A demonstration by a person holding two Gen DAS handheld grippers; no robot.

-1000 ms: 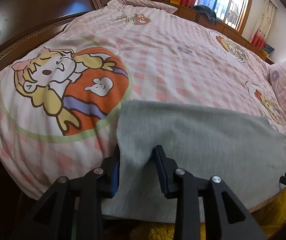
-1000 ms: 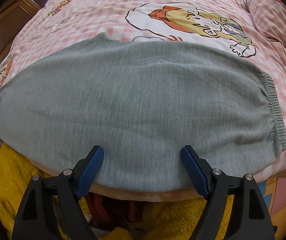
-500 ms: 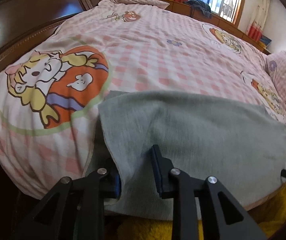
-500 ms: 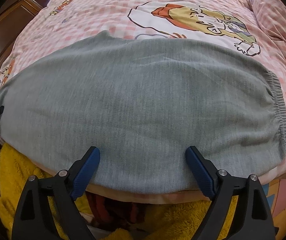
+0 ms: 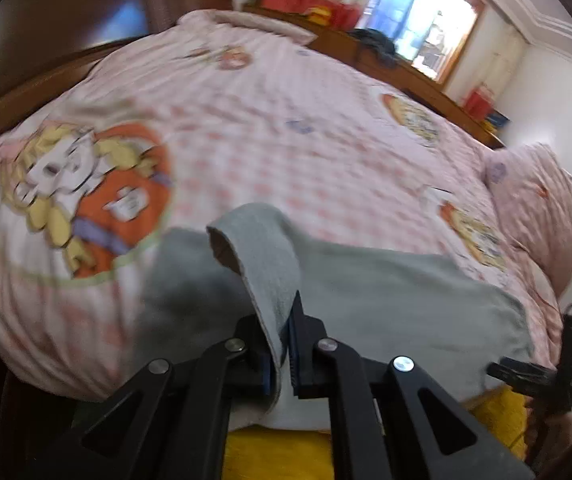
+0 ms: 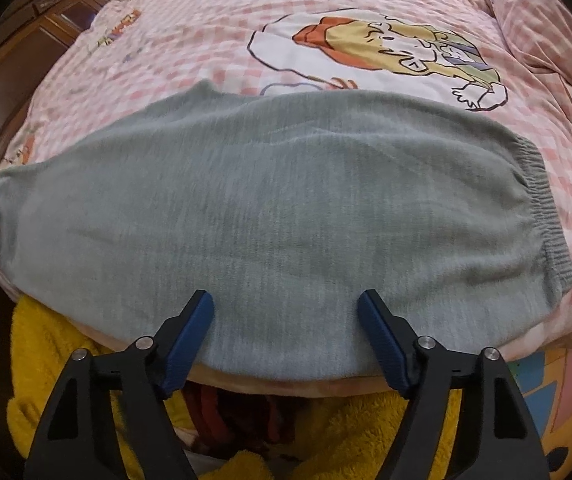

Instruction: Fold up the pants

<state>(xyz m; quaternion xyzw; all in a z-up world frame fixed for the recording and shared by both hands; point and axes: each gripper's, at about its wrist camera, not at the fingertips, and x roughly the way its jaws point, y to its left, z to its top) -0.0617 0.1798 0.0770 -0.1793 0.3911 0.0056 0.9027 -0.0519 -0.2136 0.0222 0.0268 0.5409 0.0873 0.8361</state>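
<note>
While left tongs pinch pants, right tongs gape.

Pink checked cartoon bedspread, pillow

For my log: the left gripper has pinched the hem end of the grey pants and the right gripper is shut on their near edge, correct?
Not quite. The right gripper is open, fingers spread above the grey pants, as the right wrist view shows. The left gripper does pinch the hem end.
</note>
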